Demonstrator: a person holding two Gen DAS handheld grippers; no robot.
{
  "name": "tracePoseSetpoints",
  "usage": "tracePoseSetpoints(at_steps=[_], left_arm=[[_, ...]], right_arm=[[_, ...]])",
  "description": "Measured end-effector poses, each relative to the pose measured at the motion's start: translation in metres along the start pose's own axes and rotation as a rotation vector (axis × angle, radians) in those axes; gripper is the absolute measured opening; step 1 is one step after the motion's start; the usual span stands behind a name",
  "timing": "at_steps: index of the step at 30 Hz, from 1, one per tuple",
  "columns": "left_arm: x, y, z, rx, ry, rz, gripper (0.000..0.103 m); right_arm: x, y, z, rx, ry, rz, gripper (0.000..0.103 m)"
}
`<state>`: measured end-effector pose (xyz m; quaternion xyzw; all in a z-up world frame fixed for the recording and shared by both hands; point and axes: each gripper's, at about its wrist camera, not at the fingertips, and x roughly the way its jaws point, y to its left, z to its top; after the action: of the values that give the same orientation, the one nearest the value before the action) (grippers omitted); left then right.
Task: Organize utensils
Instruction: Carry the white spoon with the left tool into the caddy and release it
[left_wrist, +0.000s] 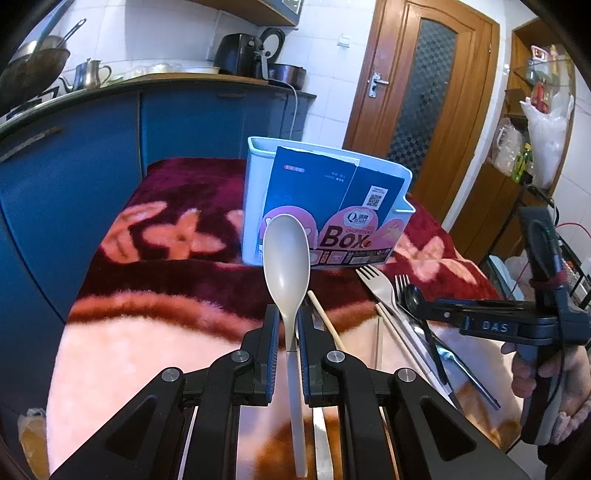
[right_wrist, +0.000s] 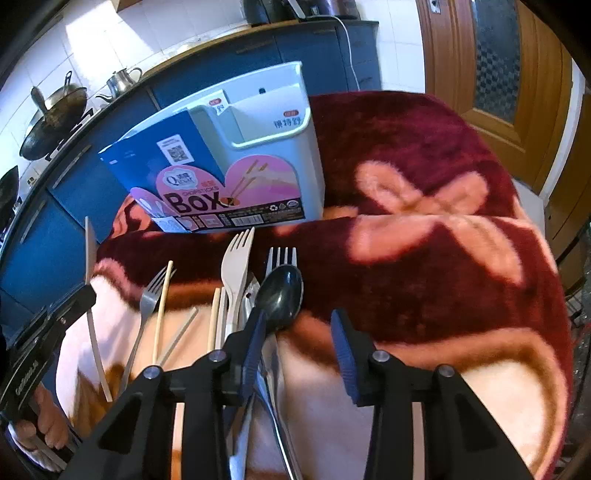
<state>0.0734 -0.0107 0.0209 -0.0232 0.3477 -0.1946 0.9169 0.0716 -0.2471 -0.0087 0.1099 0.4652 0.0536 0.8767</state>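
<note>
Left hand-held gripper (left_wrist: 287, 328) is clamped on the light, stiff beige spoon (left_wrist: 286, 258) mid-handle in front of the chopsticks box (left_wrist: 325, 206), right hand-held gripper (right_wrist: 297, 350) apart over the slippery-looking black spoon (right_wrist: 279, 295).

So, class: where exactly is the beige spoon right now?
In the left wrist view, the beige spoon stands upright, clamped in the left gripper, in front of the chopsticks box.
</note>
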Motion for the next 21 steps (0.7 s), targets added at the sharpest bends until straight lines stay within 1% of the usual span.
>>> tracePoseSetpoints(at_steps=[4, 7, 9, 14, 21], left_arm=[[0.0, 0.002, 0.001, -0.005, -0.009, -0.002, 0.01], [0.001, 0.003, 0.002, -0.011, -0.011, -0.002, 0.01], [0.0, 0.004, 0.002, -0.015, -0.013, -0.002, 0.01], [-0.003, 0.004, 0.002, -0.018, -0.024, 0.0, 0.01], [-0.011, 0.002, 0.005, -0.025, -0.057, -0.002, 0.01]], right_arm=[[0.005, 0.0, 0.004, 0.008, 0.008, 0.003, 0.034], [0.007, -0.003, 0.006, 0.023, 0.013, 0.009, 0.024], [0.008, -0.005, 0.006, 0.032, 0.011, 0.011, 0.01], [0.005, -0.011, 0.005, 0.055, -0.008, 0.035, 0.004], [-0.017, -0.009, 0.001, 0.04, -0.083, 0.068, 0.003]])
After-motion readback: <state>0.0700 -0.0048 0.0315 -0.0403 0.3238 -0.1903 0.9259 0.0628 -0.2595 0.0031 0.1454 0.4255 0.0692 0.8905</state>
